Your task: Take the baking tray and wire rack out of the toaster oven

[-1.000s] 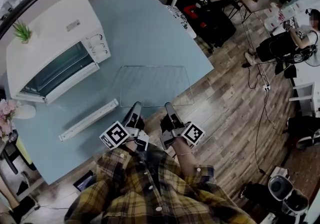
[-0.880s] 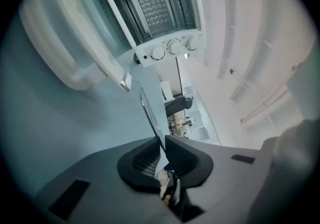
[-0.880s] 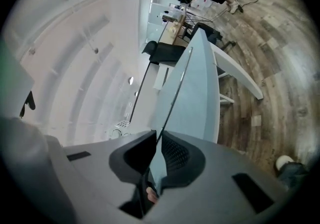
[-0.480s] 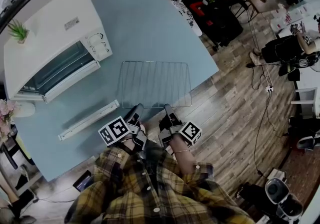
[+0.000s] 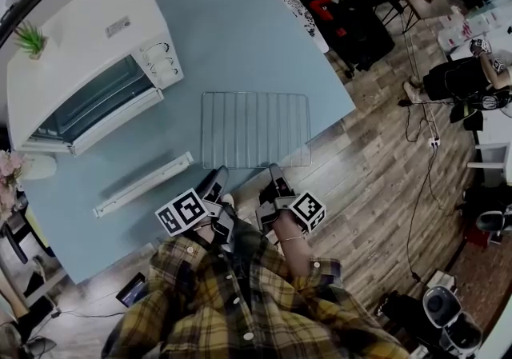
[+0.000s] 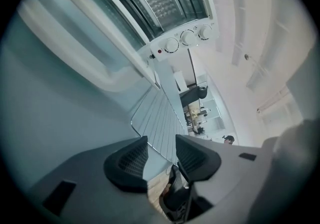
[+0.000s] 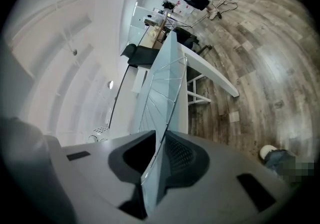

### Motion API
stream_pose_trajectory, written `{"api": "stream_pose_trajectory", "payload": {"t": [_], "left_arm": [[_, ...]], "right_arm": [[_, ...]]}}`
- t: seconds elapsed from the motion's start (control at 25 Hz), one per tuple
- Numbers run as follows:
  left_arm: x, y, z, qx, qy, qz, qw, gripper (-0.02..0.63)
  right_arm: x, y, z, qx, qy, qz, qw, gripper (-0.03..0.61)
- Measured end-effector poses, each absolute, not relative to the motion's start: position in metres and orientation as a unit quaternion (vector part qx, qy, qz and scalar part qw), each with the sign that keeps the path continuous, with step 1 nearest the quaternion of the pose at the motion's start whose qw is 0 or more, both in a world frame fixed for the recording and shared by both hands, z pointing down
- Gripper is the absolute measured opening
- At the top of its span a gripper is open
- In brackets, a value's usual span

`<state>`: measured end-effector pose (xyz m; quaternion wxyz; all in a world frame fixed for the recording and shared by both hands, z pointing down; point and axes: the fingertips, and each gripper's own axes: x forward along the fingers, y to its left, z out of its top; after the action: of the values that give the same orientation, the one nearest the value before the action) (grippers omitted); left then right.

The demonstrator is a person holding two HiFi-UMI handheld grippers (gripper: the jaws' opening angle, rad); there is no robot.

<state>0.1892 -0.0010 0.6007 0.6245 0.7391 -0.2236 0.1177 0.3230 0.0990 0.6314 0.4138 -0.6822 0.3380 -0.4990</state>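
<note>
One wire rack (image 5: 256,129) lay flat on the one pale blue table (image 5: 232,37), its near edge at the table's 6 o'clock border. One white toaster oven (image 5: 80,37) stood at 10 o'clock from the rack, well apart from it. Its control panel carried three knobs (image 6: 188,37), and one small potted plant (image 5: 32,40) stood on its top. One narrow white piece (image 5: 142,185) lay on the table at 8 o'clock from the rack, between the rack and the oven. Whether this piece was the baking tray could not be determined. Two grippers were at the rack's 6 o'clock edge, side by side. The left gripper (image 5: 214,176) had just been opening its jaws. In the left gripper view the left gripper (image 6: 161,140) stood spread, with the rack's edge wire running across the gap and neither pad pressing on it. The right gripper (image 5: 274,177) was drawn nearly together. In the right gripper view the right gripper (image 7: 160,135) pinched the rack's edge wire between its pads.
</note>
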Motion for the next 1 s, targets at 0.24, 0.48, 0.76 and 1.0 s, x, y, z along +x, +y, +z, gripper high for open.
{"api": "stream_pose_trajectory", "payload": {"t": [0.24,0.48,0.76,1.0], "left_arm": [[0.186,0.003,0.595,0.748,-0.224,0.110,0.615,0.163],[0.179,0.004,0.584,0.756,-0.230,0.088,0.607,0.163],[0.167,-0.002,0.551,0.781,-0.227,0.039,0.581,0.164],[0.134,-0.030,0.509,0.798,-0.241,-0.026,0.552,0.167]], "right_arm": [[0.317,0.106,0.639,-0.674,0.334,-0.507,0.420,0.050],[0.310,0.120,0.633,-0.671,0.337,-0.505,0.426,0.060],[0.311,0.118,0.577,-0.711,0.412,-0.434,0.369,0.094],[0.285,0.064,0.513,-0.687,0.522,-0.375,0.338,0.140]]}}
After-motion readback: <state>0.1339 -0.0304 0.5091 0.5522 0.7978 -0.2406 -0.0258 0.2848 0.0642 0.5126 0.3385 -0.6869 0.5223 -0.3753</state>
